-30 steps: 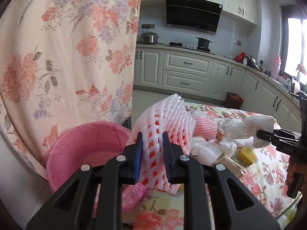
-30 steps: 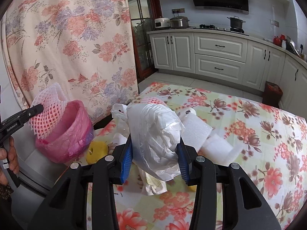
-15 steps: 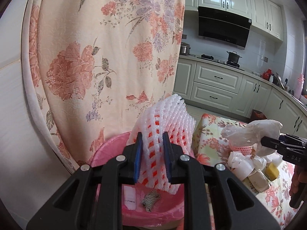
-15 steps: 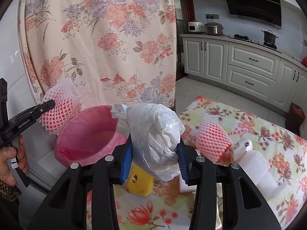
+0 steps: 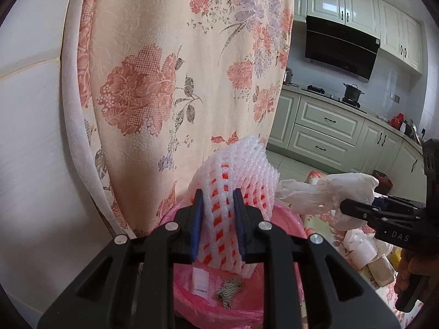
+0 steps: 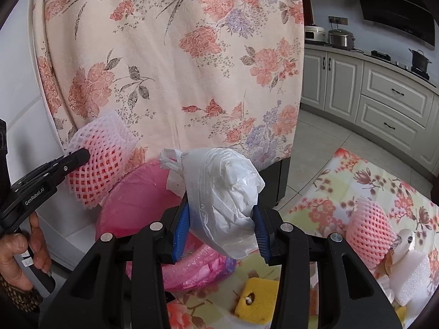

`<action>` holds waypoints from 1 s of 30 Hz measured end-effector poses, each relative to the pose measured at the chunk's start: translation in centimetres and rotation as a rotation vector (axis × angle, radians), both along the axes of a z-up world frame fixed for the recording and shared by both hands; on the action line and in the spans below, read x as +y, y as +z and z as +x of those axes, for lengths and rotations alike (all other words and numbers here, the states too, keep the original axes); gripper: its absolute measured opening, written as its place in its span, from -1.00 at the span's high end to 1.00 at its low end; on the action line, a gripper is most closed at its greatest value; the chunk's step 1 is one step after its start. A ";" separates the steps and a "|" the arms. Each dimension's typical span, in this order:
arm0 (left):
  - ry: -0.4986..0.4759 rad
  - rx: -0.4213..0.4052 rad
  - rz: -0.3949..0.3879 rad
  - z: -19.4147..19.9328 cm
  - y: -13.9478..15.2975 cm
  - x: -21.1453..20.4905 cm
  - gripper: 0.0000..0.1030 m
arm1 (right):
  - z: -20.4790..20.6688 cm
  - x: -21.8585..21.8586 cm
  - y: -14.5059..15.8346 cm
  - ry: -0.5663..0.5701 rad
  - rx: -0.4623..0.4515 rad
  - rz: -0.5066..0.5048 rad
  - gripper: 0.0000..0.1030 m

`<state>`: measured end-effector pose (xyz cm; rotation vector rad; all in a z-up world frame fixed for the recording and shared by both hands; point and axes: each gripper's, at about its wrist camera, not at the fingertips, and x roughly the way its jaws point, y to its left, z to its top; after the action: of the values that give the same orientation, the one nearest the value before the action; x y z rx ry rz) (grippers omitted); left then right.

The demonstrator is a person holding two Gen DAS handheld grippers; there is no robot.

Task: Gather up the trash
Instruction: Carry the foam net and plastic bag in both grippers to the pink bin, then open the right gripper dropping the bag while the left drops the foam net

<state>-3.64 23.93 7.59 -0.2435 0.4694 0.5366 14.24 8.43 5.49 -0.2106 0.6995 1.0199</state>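
My left gripper (image 5: 216, 227) is shut on a white and red foam fruit net (image 5: 236, 181) and holds it over the pink-lined trash bin (image 5: 277, 296). The net also shows in the right wrist view (image 6: 98, 164), at the left, above the bin (image 6: 137, 200). My right gripper (image 6: 222, 233) is shut on a crumpled white plastic bag (image 6: 225, 192), just right of the bin's rim. The bag also shows in the left wrist view (image 5: 329, 194). A label and a small scrap lie in the bin.
A floral curtain (image 5: 170, 82) hangs right behind the bin. On the floral table (image 6: 370, 181) lie a pink foam net (image 6: 367, 233), a yellow sponge (image 6: 258, 298) and white foam pieces (image 6: 411, 279). Kitchen cabinets (image 5: 329, 126) stand far behind.
Both grippers have swung left, from over the table toward the bin. The foam net now hangs over the bin, and the plastic bag has come close to its rim.
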 end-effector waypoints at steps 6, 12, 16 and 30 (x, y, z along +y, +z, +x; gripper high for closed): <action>0.022 -0.012 0.004 -0.2 0.3 0.6 0.58 | -0.2 2.5 -0.9 0.037 0.008 -0.020 0.20; 0.024 -0.013 0.001 -0.2 0.4 0.9 0.58 | -0.1 4.1 -2.2 0.060 0.019 -0.049 0.14; 0.020 -0.012 -0.006 0.1 0.3 1.0 0.58 | 0.1 4.4 -2.8 0.050 0.006 -0.065 -0.38; -0.009 0.000 -0.027 2.4 -0.7 0.6 0.48 | 2.2 -1.5 -2.5 -0.081 0.000 -0.062 -0.50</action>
<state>-1.21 24.50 6.92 -0.2672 0.4774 0.5217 16.46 6.88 3.01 -0.2345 0.7345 0.9220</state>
